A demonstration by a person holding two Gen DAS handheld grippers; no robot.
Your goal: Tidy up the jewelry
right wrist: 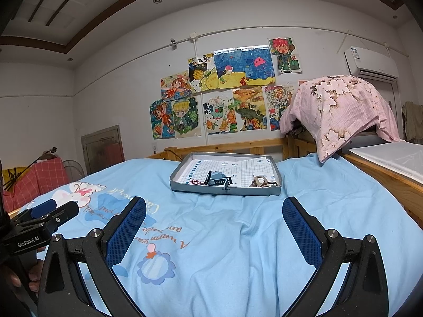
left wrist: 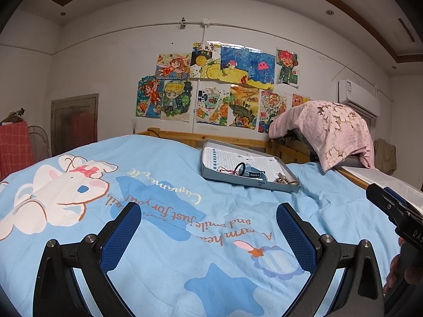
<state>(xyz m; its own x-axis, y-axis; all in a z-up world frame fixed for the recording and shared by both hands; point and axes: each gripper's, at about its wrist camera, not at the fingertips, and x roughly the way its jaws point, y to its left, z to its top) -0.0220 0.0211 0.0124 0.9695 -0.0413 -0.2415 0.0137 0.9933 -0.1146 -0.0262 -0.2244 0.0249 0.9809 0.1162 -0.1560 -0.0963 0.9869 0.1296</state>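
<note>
Both claws hang over the bed (right wrist: 238,237) with fingers spread wide and nothing between them: the left claw (left wrist: 208,224) and the right claw (right wrist: 214,219). The jewelry sits well ahead of both, in a shallow grey tray (right wrist: 224,190) resting on the quilt near the wooden rail (right wrist: 227,146). From the right claw the tray lies straight ahead; from the left claw it lies ahead and to the right.

Inside, at the tray's near edge, a watch (right wrist: 218,179) lies in a loose heap with a red cord (right wrist: 196,182) to its left, touching or overlapping it. A small pale cluster (right wrist: 260,181) lies apart to the right; what it is made of is too small to tell.

Likely risks:
- The tray stands on soft, creased bedding, so pressing down on its rim would probably tip it and spill the pieces.
- The cord may be caught with the watch strap, so lifting one could drag the other.
- The cord is thin and lies flat on the paper liner (right wrist: 248,170), so wide pads may close on paper instead.
- Both claws heading for the same near edge may collide.
</note>
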